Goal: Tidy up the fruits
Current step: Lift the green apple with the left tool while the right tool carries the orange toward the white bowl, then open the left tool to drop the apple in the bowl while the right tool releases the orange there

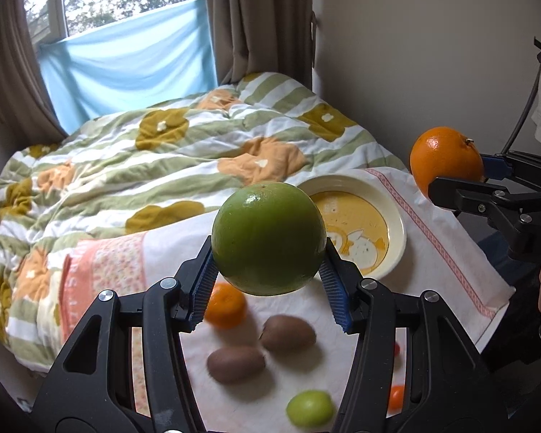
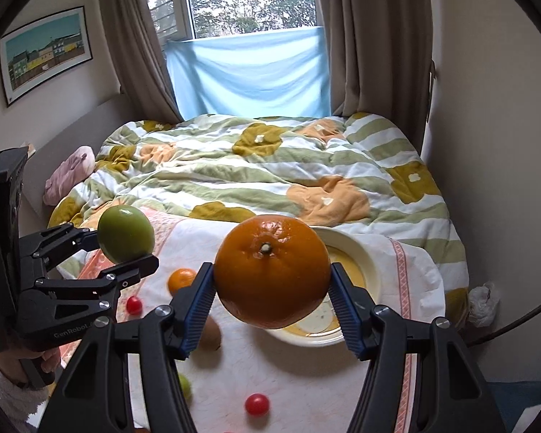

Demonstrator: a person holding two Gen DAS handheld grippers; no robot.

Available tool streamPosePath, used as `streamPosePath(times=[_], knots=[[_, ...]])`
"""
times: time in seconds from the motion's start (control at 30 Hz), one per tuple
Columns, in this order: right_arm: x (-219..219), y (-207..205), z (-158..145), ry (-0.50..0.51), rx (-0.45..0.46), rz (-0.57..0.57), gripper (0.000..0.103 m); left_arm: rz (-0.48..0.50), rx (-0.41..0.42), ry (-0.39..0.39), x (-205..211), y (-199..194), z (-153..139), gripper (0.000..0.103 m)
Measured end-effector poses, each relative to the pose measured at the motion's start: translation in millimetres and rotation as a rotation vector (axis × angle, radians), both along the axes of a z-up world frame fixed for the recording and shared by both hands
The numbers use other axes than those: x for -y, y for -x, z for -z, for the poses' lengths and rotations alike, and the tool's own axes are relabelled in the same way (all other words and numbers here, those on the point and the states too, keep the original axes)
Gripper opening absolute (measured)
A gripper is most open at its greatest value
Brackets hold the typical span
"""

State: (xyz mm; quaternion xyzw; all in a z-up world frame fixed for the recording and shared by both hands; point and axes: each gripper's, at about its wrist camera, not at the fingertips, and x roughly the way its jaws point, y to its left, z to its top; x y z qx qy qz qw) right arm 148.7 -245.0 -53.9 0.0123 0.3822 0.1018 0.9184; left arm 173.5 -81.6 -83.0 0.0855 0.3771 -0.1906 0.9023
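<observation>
My left gripper [image 1: 268, 252] is shut on a big green round fruit [image 1: 268, 238], held in the air above the white cloth [image 1: 342, 306]. The same green fruit [image 2: 125, 234] shows at the left of the right wrist view. My right gripper [image 2: 272, 281] is shut on a large orange [image 2: 272, 270], which also shows at the right of the left wrist view as the orange [image 1: 445, 162]. A cream bowl [image 1: 396, 223] with a yellow inside sits on the cloth beyond both fruits. On the cloth lie two kiwis [image 1: 287, 332], a small orange [image 1: 225, 305], a small green fruit [image 1: 309, 412] and red cherry tomatoes [image 2: 256, 404].
The cloth covers a small table at the foot of a bed with a flowered striped quilt [image 2: 270, 173]. A wall [image 1: 432, 72] stands to the right, curtains and a window behind. A hand [image 2: 43, 361] grips the left tool's handle.
</observation>
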Motion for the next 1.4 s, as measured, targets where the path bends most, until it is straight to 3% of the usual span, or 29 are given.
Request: streamPosePath(times=[0.5,0.93,1.0,1.07,1.13,1.2,1.4], knots=[[74.0,-78.5,73.8,-0.016,-0.137,0.017,0.058,0.035,-0.161,-0.076,90.3,-104.5,93.2,0.058],[97.2,-107.6,107.1,-0.05,-0.192,0.013,0.058,0.09,-0.22,-0.197,131.3,-132.2,137.5,0.058],[98.6,-108.7,107.5,-0.052,-0.193,0.013,0.058,0.091,-0.22,-0.213,131.6,-133.0,139.0,0.062],[98.8,-108.8,107.5,-0.051,-0.192,0.014,0.058,0.116,-0.223,-0.176,130.3,-131.7,134.9,0.089],[100.0,-109.8,107.4,-0.051,-0.192,0.015,0.058,0.115,-0.195,-0.164,130.6,-127.6,127.0,0.103],[101.7,-110.3,106.9,-0.053,-0.19,0.019,0.058,0.125,-0.155,-0.173,132.3,-122.4,118.3,0.103],[102.6,-110.7,103.4,-0.047,-0.18,0.011,0.058,0.124,-0.147,-0.161,121.1,-111.6,103.4,0.103]])
